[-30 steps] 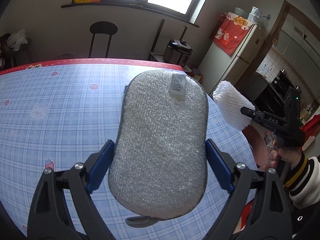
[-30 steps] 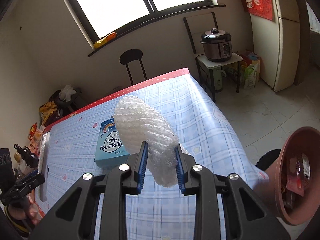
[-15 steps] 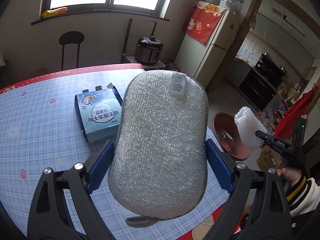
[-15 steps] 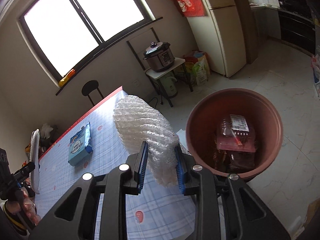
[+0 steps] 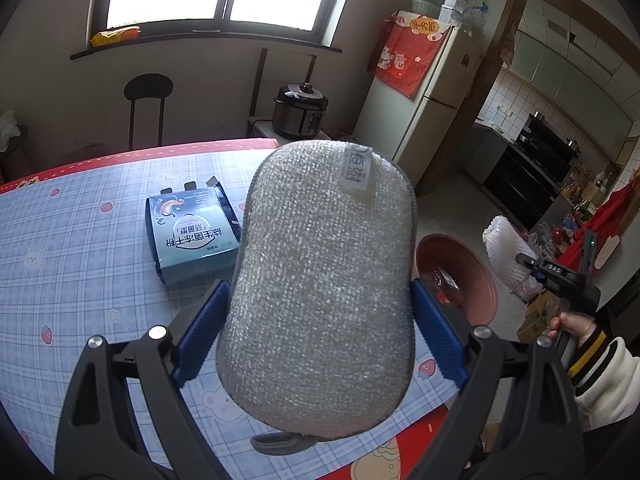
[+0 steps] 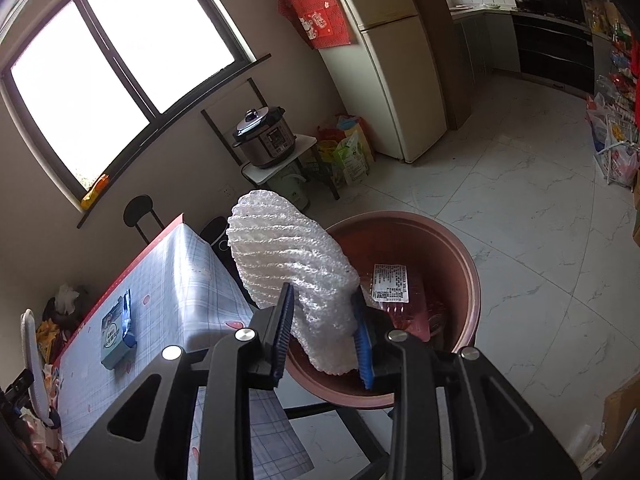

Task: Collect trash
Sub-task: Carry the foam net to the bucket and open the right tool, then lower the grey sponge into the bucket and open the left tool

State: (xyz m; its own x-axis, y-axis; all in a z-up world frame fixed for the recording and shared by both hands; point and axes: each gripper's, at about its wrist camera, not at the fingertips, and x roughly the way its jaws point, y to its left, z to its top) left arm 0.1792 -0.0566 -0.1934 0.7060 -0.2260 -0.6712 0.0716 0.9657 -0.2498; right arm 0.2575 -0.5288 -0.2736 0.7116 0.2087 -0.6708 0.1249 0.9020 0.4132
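- The main risk, as I judge it: the white foam net (image 6: 292,268) is light and springy, so it may cling to a blue pad of the right tongs (image 6: 324,336) or drift and land on the floor beside the brown bin (image 6: 460,256) instead of inside it.
- The right tongs' jaws have just been opening, with the foam net between them; the pads seem to touch its lower end on both sides.
- The net stands over the near left rim of the bin, which already holds a labelled packet (image 6: 390,284).
- The left tongs (image 5: 320,336) grip a grey scouring pad (image 5: 320,280) above the desk (image 5: 80,240); a blue box (image 5: 192,236) lies on the desk, left of the pad.
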